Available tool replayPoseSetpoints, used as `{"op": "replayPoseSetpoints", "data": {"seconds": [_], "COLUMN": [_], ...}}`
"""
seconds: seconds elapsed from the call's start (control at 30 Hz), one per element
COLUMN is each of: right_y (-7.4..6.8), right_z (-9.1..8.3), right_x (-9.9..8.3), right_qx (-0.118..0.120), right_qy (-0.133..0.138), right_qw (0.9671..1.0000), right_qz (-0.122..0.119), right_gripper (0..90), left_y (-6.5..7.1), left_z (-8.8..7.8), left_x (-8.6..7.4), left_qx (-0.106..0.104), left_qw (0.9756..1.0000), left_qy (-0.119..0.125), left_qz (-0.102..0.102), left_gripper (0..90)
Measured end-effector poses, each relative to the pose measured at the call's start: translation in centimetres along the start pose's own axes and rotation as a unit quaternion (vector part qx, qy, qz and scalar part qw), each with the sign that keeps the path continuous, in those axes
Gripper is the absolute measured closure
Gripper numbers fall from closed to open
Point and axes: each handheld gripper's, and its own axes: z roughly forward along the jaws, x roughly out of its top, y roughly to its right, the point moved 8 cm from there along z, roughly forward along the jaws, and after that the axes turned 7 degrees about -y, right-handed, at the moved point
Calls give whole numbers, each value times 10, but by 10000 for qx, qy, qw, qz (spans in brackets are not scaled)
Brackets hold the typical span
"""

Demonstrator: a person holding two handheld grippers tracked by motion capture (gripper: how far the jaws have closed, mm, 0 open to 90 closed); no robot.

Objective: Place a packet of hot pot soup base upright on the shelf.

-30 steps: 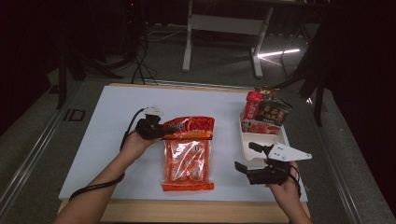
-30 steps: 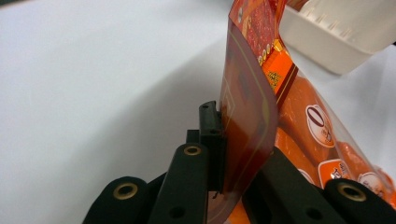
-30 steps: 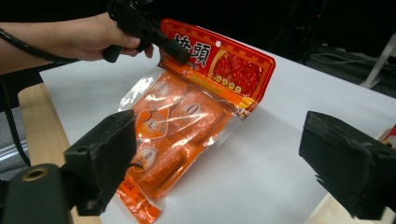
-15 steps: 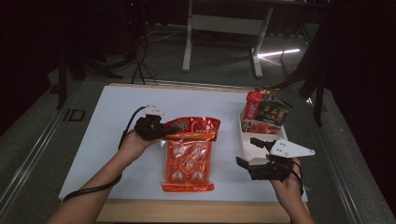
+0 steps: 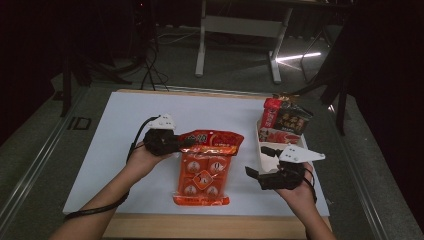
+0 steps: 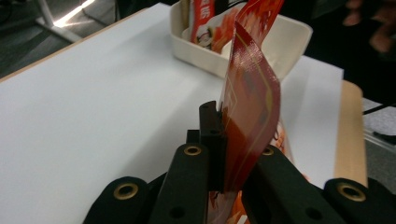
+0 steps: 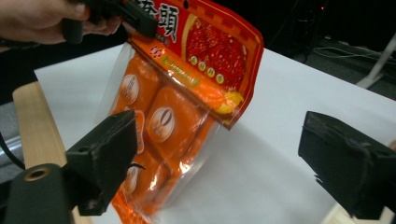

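Note:
An orange and red snack bag [image 5: 205, 165] with several small packs inside hangs from its red top flap, its lower end still near the white table [image 5: 115, 145]. My left gripper [image 5: 186, 143] is shut on the flap's left edge; in the left gripper view the jaws pinch the red flap [image 6: 250, 107] edge-on. My right gripper [image 5: 260, 162] stands open to the right of the bag, nothing between its pads. In the right gripper view the snack bag [image 7: 182, 107] hangs tilted between and beyond the two wide-apart pads [image 7: 105, 156].
A cream tray [image 5: 261, 145] at the right holds red and dark snack packets [image 5: 285, 120]. The table's wooden front edge [image 5: 210, 226] lies close to my forearms. Beyond the table stand a cable and a metal frame on a dark floor.
My left gripper has lifted the bag's top flap up and slightly rightward, so the bag now hangs raised instead of lying flat. The right gripper has hardly moved.

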Motion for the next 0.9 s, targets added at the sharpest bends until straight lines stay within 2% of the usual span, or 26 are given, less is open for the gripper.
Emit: {"op": "replayPoseSetpoints", "data": {"seconds": [0.13,0.27,0.43,0.57,0.77,0.9], "right_y": [1,-1,-5,-7,-12,-19], "right_z": [9,14,27,39,47,51], "right_x": [5,10,16,15,15,13], "right_qx": [102,165,233,348,679,855], "right_qy": [11,4,22,-81,-24,-46], "right_qw": [9999,9999,9997,9993,9977,9962], "right_qz": [53,7,-73,-91,-43,-153], "right_gripper": [135,140,149,193,383,540], "left_y": [9,14,25,35,46,50], "left_z": [-5,-7,-12,-15,-20,-21], "left_x": [1,2,3,5,4,4], "left_qx": [-74,-121,-194,-272,-394,-426], "left_qw": [9999,9996,9986,9976,9964,9960], "left_qy": [96,180,275,344,424,442], "left_qz": [102,192,402,528,619,648], "left_gripper": [900,900,900,900,900,900]}}
